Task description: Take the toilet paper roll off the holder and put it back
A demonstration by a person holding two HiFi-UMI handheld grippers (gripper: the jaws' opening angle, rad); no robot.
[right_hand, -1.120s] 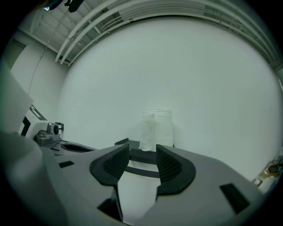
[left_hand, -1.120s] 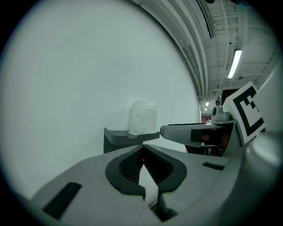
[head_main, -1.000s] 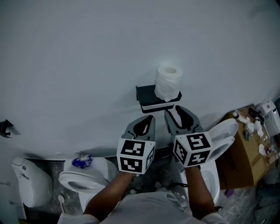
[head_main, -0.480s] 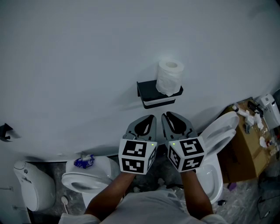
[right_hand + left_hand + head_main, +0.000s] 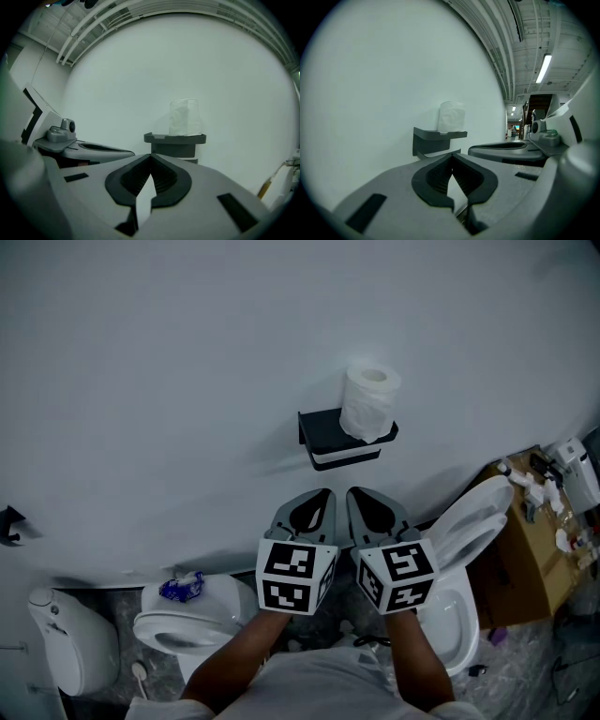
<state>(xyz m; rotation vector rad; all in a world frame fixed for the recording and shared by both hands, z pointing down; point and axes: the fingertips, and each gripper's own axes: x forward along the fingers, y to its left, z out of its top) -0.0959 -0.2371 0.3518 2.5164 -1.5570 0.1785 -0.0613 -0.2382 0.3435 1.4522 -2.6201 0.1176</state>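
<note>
Two hand-held grippers point side by side toward a pale wall. The left gripper (image 5: 326, 493) is clenched, its dark ribbed pads meeting at the tips with nothing between them. The right gripper (image 5: 353, 491) has just been closing and is now clenched too, also on nothing. Their tips sit just beside each other, below the holder and apart from it.

Under the arms, a white toilet (image 5: 178, 626) stands at lower left. A second toilet (image 5: 469, 532) with its lid raised stands at lower right, just beside the right gripper's marker cube. A cardboard box (image 5: 520, 563) lies farther right.

Beyond the tips is a clear stretch of bare wall (image 5: 187, 381), then the holder (image 5: 322, 430), a dark shelf fixed to the wall with a raised front lip and a lower bar beneath it. The left part of the shelf is bare.

The toilet paper roll (image 5: 369, 405) stands upright on the shelf's right end, its hollow core facing up. It is white, and its outer wrap looks loose and crinkled. The wall is open above it and to both sides.
</note>
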